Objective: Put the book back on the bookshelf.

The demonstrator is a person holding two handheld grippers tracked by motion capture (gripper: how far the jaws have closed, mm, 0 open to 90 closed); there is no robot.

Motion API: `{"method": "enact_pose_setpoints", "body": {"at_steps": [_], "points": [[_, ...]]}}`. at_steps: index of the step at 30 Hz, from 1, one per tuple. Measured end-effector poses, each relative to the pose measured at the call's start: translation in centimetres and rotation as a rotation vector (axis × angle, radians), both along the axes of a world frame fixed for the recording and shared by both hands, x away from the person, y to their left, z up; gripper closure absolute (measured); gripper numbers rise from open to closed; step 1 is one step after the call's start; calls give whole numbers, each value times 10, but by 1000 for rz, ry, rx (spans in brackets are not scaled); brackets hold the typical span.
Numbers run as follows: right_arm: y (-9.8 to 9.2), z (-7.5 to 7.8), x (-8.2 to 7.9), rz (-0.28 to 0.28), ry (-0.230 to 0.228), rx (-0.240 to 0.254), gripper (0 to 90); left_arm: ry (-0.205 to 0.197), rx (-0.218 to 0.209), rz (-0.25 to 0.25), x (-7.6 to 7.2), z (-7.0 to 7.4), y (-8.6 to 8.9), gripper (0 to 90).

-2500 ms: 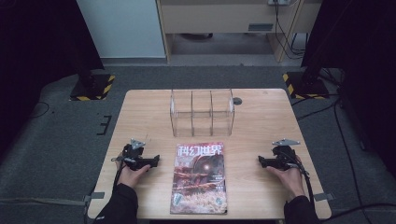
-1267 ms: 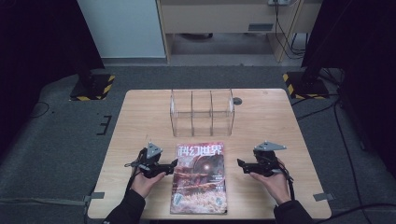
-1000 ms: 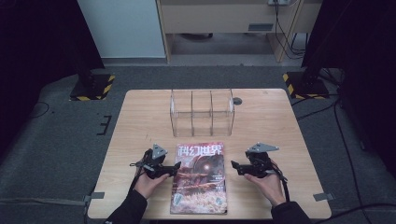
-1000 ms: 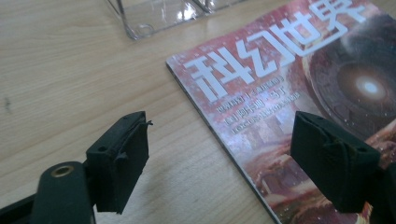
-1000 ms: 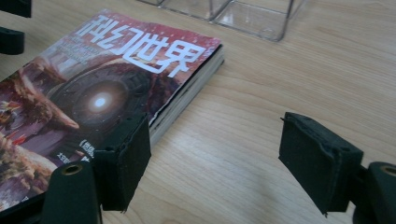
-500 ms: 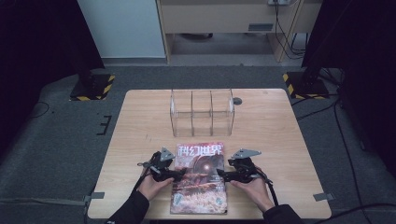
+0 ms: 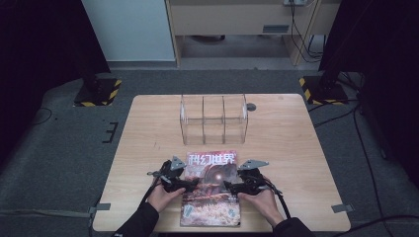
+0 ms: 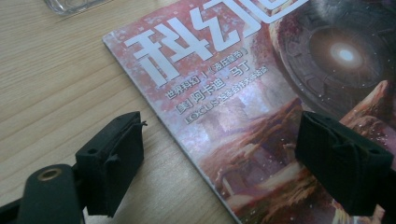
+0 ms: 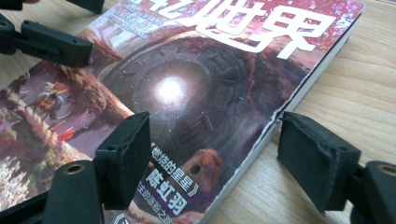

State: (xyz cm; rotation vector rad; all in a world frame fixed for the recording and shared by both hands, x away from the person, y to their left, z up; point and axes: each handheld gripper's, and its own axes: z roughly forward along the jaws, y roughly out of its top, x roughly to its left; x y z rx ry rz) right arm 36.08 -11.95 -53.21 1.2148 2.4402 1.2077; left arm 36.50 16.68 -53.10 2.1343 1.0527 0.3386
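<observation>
Straddling the magazine [image 7: 211, 190] at the table's [image 7: 296, 148] near edge, we hold both tools unclenched: left gripper [image 8: 219, 163] over its left edge, right gripper [image 9: 212, 163] over its right (jaws just widened, pads not pressing it).

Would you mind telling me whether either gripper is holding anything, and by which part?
Nothing is held: both the left gripper and the right gripper stand open, each straddling a side edge of the flat red-covered magazine.
</observation>
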Motion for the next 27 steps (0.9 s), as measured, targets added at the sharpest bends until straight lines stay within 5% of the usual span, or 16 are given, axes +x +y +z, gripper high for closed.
{"method": "enact_pose_setpoints", "body": {"at_steps": [4, 10, 14, 17, 22, 27], "points": [[-1, 0, 0, -8, 13, 20, 250, -34, -32, -27, -3, -4, -4, 140], [-7, 4, 0, -46, 36, 136, 306, -32, -32, -21, -3, -4, -6, 120], [-7, 11, -1, -21, -3, 191, 323, -31, -28, -21, -3, -4, -7, 111], [-5, 11, -1, -17, -18, 181, 314, -30, -29, -20, -3, -4, -7, 105], [-6, -1, 1, -57, 45, 97, 298, -31, -28, -20, -3, -4, -7, 103], [-2, -3, 1, -54, 28, 91, 242, -30, -26, -17, -3, -4, -8, 93]]}}
